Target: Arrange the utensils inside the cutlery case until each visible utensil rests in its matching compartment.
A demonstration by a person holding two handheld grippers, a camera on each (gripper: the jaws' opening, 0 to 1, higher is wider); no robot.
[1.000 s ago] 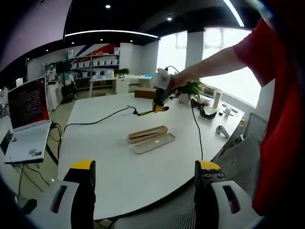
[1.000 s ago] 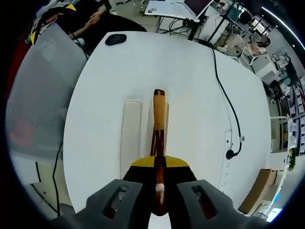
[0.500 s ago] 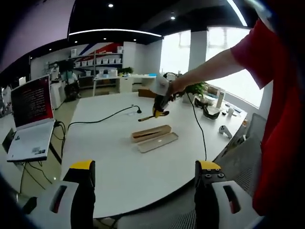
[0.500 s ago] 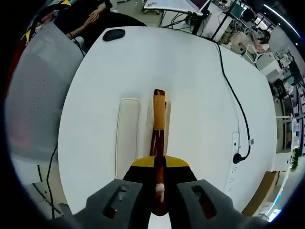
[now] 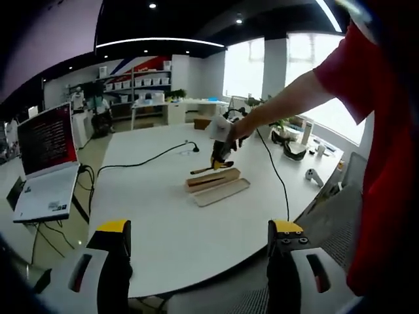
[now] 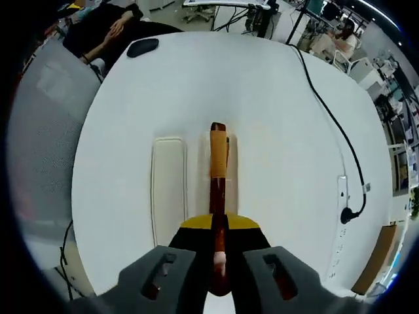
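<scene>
A wooden cutlery case (image 5: 211, 178) lies near the middle of the white table (image 5: 150, 222), and its pale lid (image 5: 222, 191) lies flat beside it. My right gripper (image 5: 220, 157), held by a person's hand, hangs just above the case. It is shut on a wooden utensil (image 6: 218, 163) with a dark stem and an orange-tan end. In the right gripper view the utensil runs lengthwise over the case (image 6: 230, 171), with the lid (image 6: 169, 190) to its left. My left gripper (image 5: 200, 227) stands open at the table's near edge, nothing between its fingers.
An open laptop (image 5: 40, 163) sits off the table's left side. A black cable (image 5: 141, 160) crosses the table behind the case, and a power strip (image 6: 340, 196) lies at its end. A black mouse (image 6: 143, 46) and a grey mesh chair (image 6: 39, 131) are at the table's edge.
My right gripper has come down and nearer to the case with the utensil still in it. The left gripper has not moved apart from a slight shift of view.
</scene>
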